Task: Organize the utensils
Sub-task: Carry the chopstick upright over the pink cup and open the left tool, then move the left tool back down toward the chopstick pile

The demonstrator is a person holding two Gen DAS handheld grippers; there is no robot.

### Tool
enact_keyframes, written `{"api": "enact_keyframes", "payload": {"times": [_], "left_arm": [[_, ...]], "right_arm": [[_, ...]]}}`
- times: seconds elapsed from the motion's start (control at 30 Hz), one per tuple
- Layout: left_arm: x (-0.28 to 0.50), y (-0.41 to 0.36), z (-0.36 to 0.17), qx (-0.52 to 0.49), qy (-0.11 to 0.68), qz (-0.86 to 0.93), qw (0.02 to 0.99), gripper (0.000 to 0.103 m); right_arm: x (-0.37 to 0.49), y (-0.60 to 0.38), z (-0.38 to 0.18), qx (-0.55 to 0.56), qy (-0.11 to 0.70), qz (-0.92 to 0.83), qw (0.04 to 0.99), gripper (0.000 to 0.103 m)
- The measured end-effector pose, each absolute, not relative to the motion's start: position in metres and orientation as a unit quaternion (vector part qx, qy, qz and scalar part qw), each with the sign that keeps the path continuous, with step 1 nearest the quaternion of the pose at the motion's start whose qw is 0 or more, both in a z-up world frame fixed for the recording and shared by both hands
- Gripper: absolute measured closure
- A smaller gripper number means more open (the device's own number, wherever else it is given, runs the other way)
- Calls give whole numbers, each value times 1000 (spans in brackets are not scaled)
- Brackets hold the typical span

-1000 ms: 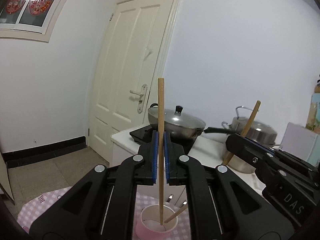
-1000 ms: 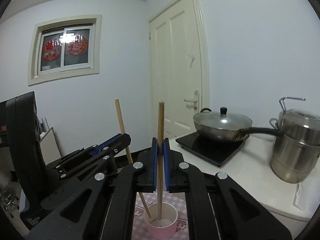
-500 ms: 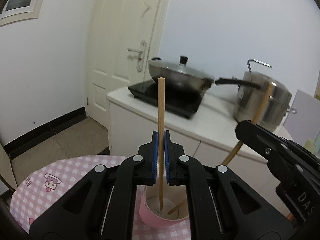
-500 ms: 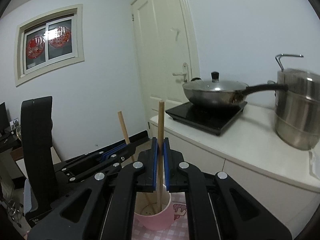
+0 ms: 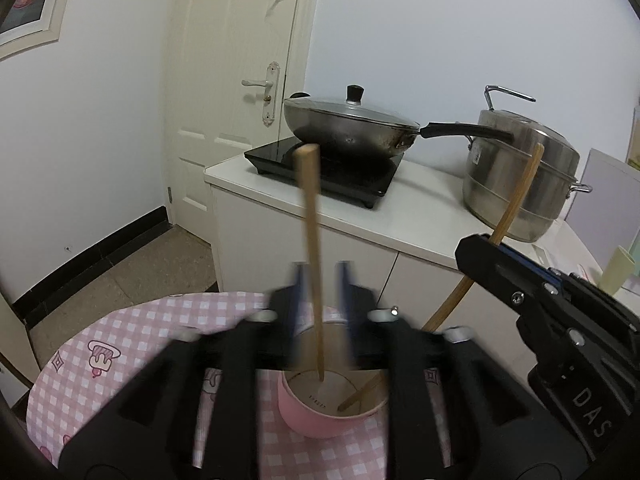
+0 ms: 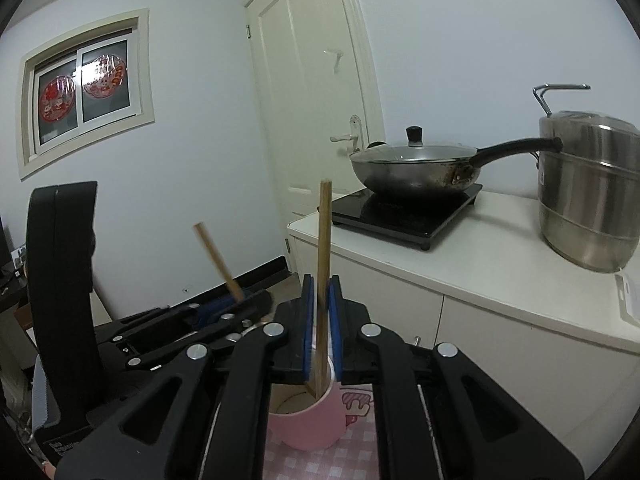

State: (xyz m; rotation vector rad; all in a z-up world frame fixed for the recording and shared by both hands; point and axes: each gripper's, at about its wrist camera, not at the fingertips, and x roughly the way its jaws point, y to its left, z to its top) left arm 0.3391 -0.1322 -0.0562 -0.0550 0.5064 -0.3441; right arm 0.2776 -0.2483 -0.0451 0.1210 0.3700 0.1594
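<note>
Though left tongs (image 5: 320,300) blur | "DAS" on right tongs (image 5: 592,408) | cup (image 5: 316,416) print unreadable

Left wrist view, lower centre: my left gripper (image 5: 320,292) is motion-blurred, so its jaws' edges smear. My right gripper's (image 6: 320,312) jaws hide the middle of the chopstick (image 6: 322,280) between them. Lower frame: the pink cup's (image 6: 316,428) base is masked by gripper bodies.

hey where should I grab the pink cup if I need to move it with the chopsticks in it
Grip the pink cup low on its outer wall, coming in level from the side. Two chopsticks stand out of its open mouth, so a grasp from above or on the rim would likely knock them.
</note>
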Motion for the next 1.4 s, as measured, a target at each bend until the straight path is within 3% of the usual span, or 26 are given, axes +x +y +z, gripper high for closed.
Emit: {"api": "enact_keyframes", "payload": {"times": [0.03,0.27,0.37,0.43,0.97,1.4], "left_arm": [[338,-129,-56,-34,244,-161,956,48],[329,-118,-48,-42,239,-155,958,46],[322,-112,-43,-47,238,-152,958,45],[316,-109,-39,-45,235,-150,959,42],[224,-78,-7,-18,186,-129,974,30],[170,-36,-18,2,220,-116,969,30]], "right_arm": [[277,-251,-46,64,182,76,978,94],[270,-255,-45,71,187,75,977,73],[262,-254,-42,70,182,71,978,58],[256,-254,-38,68,177,71,979,55],[195,-246,-17,62,155,80,983,48],[153,-228,-36,50,181,98,977,47]]}}
